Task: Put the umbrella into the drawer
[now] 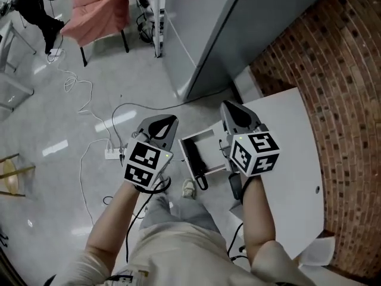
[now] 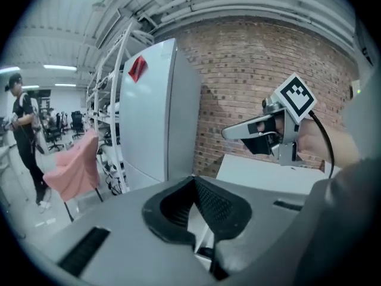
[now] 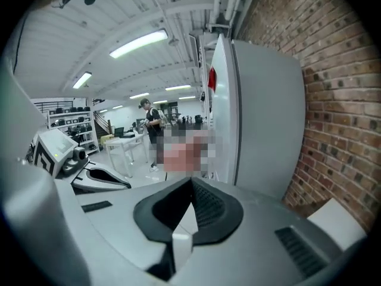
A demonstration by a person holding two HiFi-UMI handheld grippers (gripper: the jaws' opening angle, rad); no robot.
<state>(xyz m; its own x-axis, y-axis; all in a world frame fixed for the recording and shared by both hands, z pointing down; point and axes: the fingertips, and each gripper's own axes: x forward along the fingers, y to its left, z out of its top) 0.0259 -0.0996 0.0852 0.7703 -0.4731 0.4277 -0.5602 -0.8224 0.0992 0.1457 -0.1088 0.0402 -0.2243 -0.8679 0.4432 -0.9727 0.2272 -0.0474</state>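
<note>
We hold our left gripper [image 1: 171,123] and right gripper [image 1: 229,109] up high, both shut with nothing in them, while the dark umbrella [image 1: 196,170] seems to lie in the open drawer [image 1: 196,137] below, so next we likely reach down and push it closed.

The open drawer [image 1: 197,137] is seen between and below the left gripper [image 1: 169,124] and the right gripper [image 1: 231,109], with the umbrella [image 1: 194,164] lying in it. The surface [image 1: 292,159] is set right of the drawer, against the brick wall [image 1: 351,100]. A tall cabinet [image 1: 226,28] is placed beyond both. A power strip [image 1: 112,154] is laid on the floor [image 1: 53,118] at the left.
</note>
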